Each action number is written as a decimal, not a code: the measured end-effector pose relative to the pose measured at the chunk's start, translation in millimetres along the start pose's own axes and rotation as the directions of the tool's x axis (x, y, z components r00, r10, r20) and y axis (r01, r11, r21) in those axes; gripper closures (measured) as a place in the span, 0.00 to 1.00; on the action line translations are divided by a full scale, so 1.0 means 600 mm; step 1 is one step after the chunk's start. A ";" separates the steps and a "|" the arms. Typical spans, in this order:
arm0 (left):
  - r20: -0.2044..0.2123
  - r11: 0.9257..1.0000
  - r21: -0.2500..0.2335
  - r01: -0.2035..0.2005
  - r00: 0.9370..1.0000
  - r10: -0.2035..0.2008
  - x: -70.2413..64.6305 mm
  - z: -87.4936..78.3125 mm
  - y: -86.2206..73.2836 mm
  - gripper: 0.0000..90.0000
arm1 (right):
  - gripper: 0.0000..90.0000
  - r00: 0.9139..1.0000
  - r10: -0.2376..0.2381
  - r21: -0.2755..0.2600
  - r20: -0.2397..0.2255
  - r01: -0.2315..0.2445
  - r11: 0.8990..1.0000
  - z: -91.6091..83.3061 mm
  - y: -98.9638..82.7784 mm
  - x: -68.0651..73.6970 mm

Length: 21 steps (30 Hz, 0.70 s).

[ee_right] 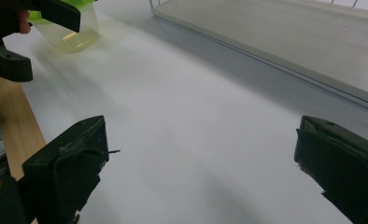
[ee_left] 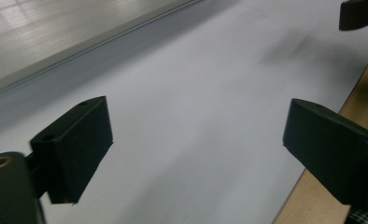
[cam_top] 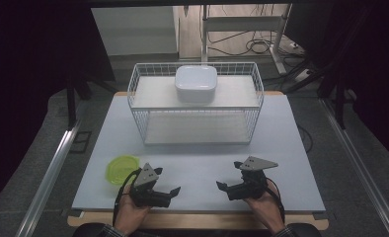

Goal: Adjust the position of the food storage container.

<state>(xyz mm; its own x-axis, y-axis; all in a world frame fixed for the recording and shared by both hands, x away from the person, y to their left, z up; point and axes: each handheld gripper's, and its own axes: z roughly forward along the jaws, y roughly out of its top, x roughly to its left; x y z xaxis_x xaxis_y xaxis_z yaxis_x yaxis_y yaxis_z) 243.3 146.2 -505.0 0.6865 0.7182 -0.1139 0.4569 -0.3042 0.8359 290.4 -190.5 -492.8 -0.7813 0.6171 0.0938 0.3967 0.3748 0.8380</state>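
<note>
Grippers rest low at the near edge of the desk (cam_top: 197, 163), one in each of the person's hands, pointing inward toward one another across a bare stretch of the pale surface. The left gripper (cam_top: 175, 191) has its jaws spread wide with nothing between them; in the left gripper view (ee_left: 196, 140) the two black pads stand far apart over the empty white top, with the wooden edge of the desk running under the right-hand pad. The right gripper (cam_top: 221, 186) is likewise spread and holds nothing; the right gripper view (ee_right: 201, 158) shows its pads wide apart above the bare surface. A small container with a lime-green lid (cam_top: 122, 169) sits on the desk just beside the left gripper, on its outer, far side, not touching it as far as can be told; in the right gripper view the same container (ee_right: 74, 32) appears translucent, partly behind the tips of the left gripper. Farther back, across the middle of the desk, stands a white wire basket rack (cam_top: 142, 123) with two pale shelves, well apart from both grippers. A white rounded square box (cam_top: 196, 83) sits on the upper shelf, near its middle.
</note>
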 end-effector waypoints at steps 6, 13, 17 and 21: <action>0.016 1.000 0.021 0.005 1.000 -0.005 0.010 -0.008 0.010 0.07 | 0.04 1.000 -0.012 0.009 -0.016 0.013 1.000 0.009 -0.002 0.003; -0.016 1.000 -0.021 -0.007 1.000 0.007 0.029 -0.032 0.020 0.40 | 0.04 1.000 -0.010 0.025 -0.012 0.010 1.000 0.013 -0.005 0.002; -0.093 0.999 -0.024 0.034 0.995 -0.036 0.047 -0.043 0.021 0.65 | 0.05 1.000 -0.009 0.033 -0.013 0.009 0.999 0.015 -0.005 0.003; -0.146 0.998 -0.033 0.056 0.988 -0.060 0.065 -0.063 0.021 0.84 | 0.05 1.000 -0.011 0.045 -0.010 0.011 0.999 0.017 -0.006 0.003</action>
<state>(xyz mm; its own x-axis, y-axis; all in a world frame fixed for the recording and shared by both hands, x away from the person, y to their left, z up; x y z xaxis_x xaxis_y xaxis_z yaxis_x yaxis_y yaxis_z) 254.3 193.8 -478.9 0.5681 0.8186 -0.0843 0.4755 -0.2430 0.8455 292.4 -183.8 -501.2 -0.7901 0.6064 0.0902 0.4093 0.4122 0.8140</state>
